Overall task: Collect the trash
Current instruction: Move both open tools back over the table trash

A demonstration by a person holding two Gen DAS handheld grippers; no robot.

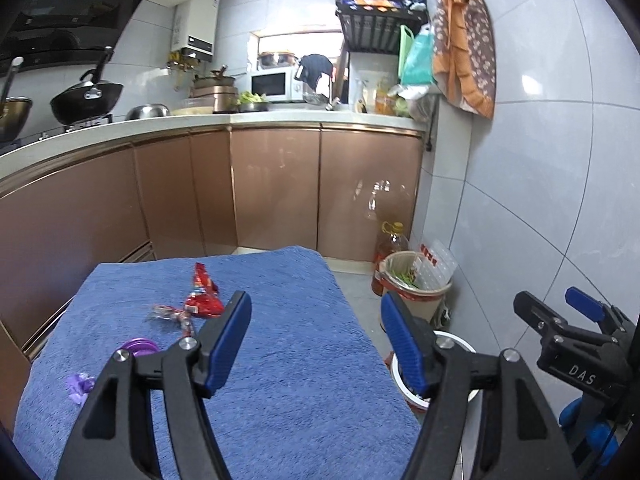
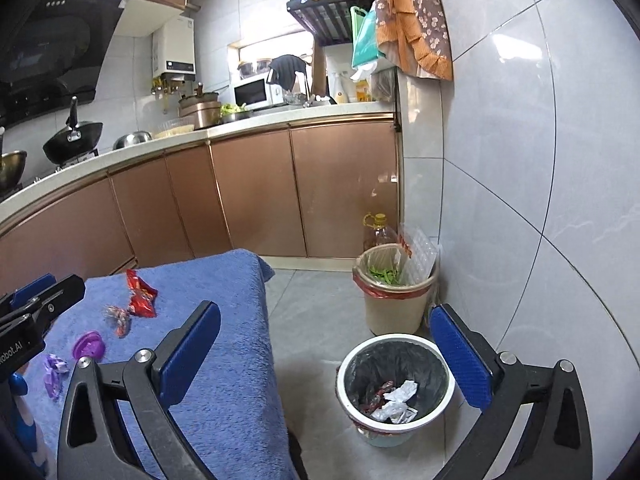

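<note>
On the blue towel [image 1: 304,364] lie red snack wrappers [image 1: 202,294], a crumpled clear wrapper [image 1: 170,314], a purple lid [image 1: 138,346] and a purple wrapper [image 1: 80,386]. My left gripper [image 1: 315,298] hangs open above the towel's right half, with nothing between its fingers. In the right wrist view my right gripper [image 2: 325,310] is wide open and empty over the floor, by the towel's edge [image 2: 256,360]. Below it stands a small white-rimmed bin [image 2: 400,338] with a black liner, holding white crumpled paper [image 2: 400,396] and a red wrapper. The red wrappers [image 2: 140,294] and purple lid [image 2: 89,344] show at left.
A beige bin [image 2: 394,308] with green scraps stands against the tiled wall, an oil bottle [image 2: 378,232] behind it. Copper cabinet doors [image 2: 256,196] run under the counter, with woks and a microwave on top. Grey floor tiles [image 2: 312,312] lie between towel and bins.
</note>
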